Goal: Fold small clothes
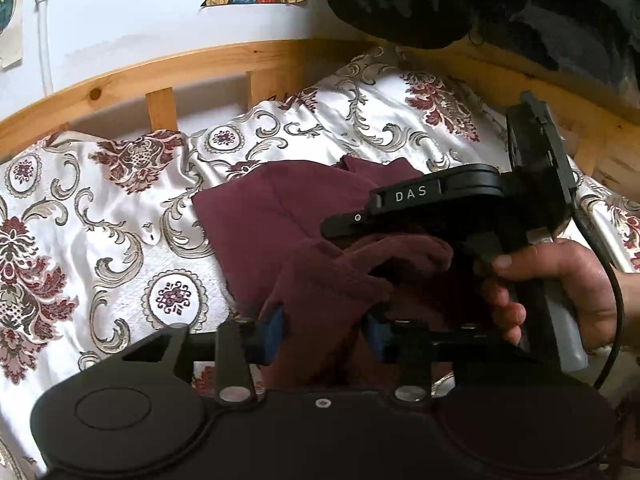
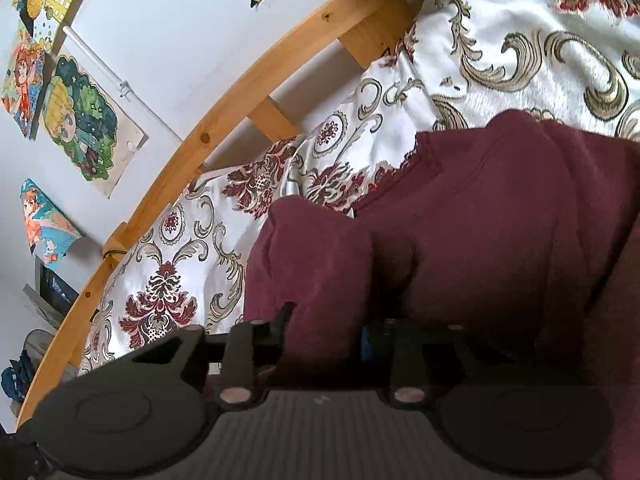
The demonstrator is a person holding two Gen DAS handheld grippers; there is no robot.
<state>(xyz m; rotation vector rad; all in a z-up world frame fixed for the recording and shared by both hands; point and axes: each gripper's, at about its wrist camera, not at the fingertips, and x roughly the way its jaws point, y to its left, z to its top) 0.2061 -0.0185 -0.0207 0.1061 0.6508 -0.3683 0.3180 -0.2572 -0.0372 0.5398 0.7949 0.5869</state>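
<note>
At the bottom of the left wrist view, the left gripper has its blue pads drawn in on a bunched fold of the maroon garment, which rises between them in a soft ridge. The jaws stand partly closed and press the cloth, so it is pinched, not merely straddled. Just right of that, a hand wraps the handle of the right gripper, whose black body crosses the middle right of the frame with its tip lying on the same garment.

In the right wrist view the right gripper is likewise narrowed onto a thick roll of the garment, which fills the lower right and hides most of the fingers; the cloth looks clamped between them. Both grips sit on near edges of the piece, which I judge suits lifting that side together and carrying it over for a fold.

The garment is a matte, slightly fuzzy knit, heavy enough to hold rounded creases; a scalloped lace trim shows at its far edge in the right view. It lies mid-frame on the bedspread, a glossy white satin with raised scrolls and dark red medallions, likely slippery under the knit.

Beyond runs a knotty pine bed frame with slats, then a pale wall with paper drawings at the upper left.
</note>
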